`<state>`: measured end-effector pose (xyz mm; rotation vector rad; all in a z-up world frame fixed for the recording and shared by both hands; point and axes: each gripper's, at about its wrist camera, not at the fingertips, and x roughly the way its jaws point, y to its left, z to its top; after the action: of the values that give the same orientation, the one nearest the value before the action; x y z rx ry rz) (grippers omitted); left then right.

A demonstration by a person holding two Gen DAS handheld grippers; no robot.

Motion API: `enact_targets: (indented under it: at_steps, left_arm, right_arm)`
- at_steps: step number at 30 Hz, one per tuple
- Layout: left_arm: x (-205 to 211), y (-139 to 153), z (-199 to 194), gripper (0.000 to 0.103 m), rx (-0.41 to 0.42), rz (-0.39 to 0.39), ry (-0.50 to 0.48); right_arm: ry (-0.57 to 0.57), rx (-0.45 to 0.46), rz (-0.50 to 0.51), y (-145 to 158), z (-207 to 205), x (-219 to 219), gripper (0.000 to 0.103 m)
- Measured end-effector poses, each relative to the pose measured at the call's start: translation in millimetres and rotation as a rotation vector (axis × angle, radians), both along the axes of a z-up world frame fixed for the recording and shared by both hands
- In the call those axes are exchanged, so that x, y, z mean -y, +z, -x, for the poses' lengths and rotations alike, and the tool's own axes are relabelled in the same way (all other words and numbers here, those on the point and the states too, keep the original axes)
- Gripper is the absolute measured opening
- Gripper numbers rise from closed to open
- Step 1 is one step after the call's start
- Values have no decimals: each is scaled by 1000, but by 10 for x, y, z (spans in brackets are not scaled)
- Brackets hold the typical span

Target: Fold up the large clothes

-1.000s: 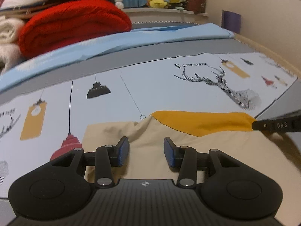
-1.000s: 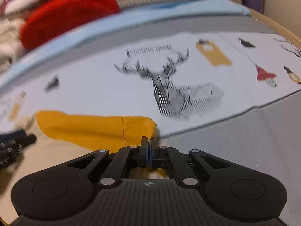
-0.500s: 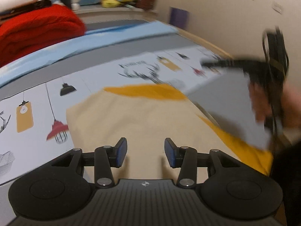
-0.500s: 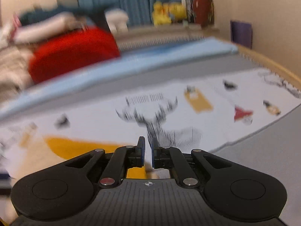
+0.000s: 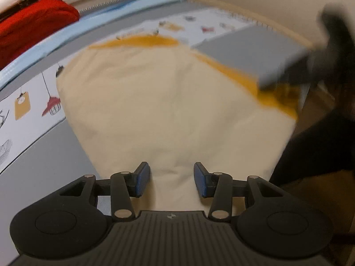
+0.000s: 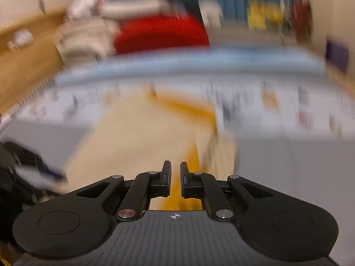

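A large cream garment (image 5: 173,110) with mustard-yellow trim (image 5: 255,82) lies spread on the bed. My left gripper (image 5: 171,180) is open and empty, hovering over the garment's near end. In the blurred right wrist view the same garment (image 6: 137,141) lies ahead with its yellow strip (image 6: 188,157) running toward my right gripper (image 6: 175,177). The right jaws stand slightly apart with nothing between them. The right gripper shows as a dark blur in the left wrist view (image 5: 328,51), above the garment's right edge.
The bed has a printed white and grey cover (image 5: 28,102) and a light blue sheet (image 5: 111,20). A red folded blanket (image 5: 33,28) and piled clothes sit at the back left. A beige wall (image 5: 277,0) borders the right side.
The right gripper opened and let go of the yellow trim, then pulled back and up. The left gripper drew back toward the garment's near end; more of the cream cloth now shows.
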<state>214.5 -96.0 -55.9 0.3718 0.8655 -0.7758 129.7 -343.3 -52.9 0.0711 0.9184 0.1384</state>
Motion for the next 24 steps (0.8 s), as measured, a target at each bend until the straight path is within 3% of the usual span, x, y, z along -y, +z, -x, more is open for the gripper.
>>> enact_targets:
  at_steps: [2, 3, 6, 8, 9, 11, 13, 14, 20, 24]
  left_arm:
    - [-110, 58, -103, 50, -34, 63, 68]
    - [-155, 78, -170, 50, -32, 76, 109]
    - [-322, 76, -401, 60, -48, 110, 272]
    - [-459, 31, -593, 68, -112, 159, 388]
    - [-510, 12, -683, 71, -144, 182, 435]
    - [-606, -64, -851, 81, -206, 222, 526]
    - [-679, -138, -1050, 82, -279, 258, 591]
    - [-699, -184, -1141, 83, -318, 277, 616]
    - [-739, -438, -1507, 91, -478, 371, 691]
    - [-707, -620, -1733, 92, -555, 442, 708]
  right_arm:
    - [47, -133, 116, -264, -28, -95, 7]
    - [72, -141, 140, -308, -24, -133, 7]
    - [44, -94, 117, -239, -79, -105, 7]
    - [-5, -49, 66, -175, -122, -15, 9]
    - [-29, -13, 42, -130, -147, 21, 16]
    - [-61, 62, -9, -63, -184, 90, 39]
    - [-94, 92, -46, -62, -242, 161, 68]
    - [-112, 76, -67, -97, -305, 197, 71]
    - [-227, -82, -245, -473, -680, 391, 72]
    - [-271, -127, -325, -652, -798, 421, 73]
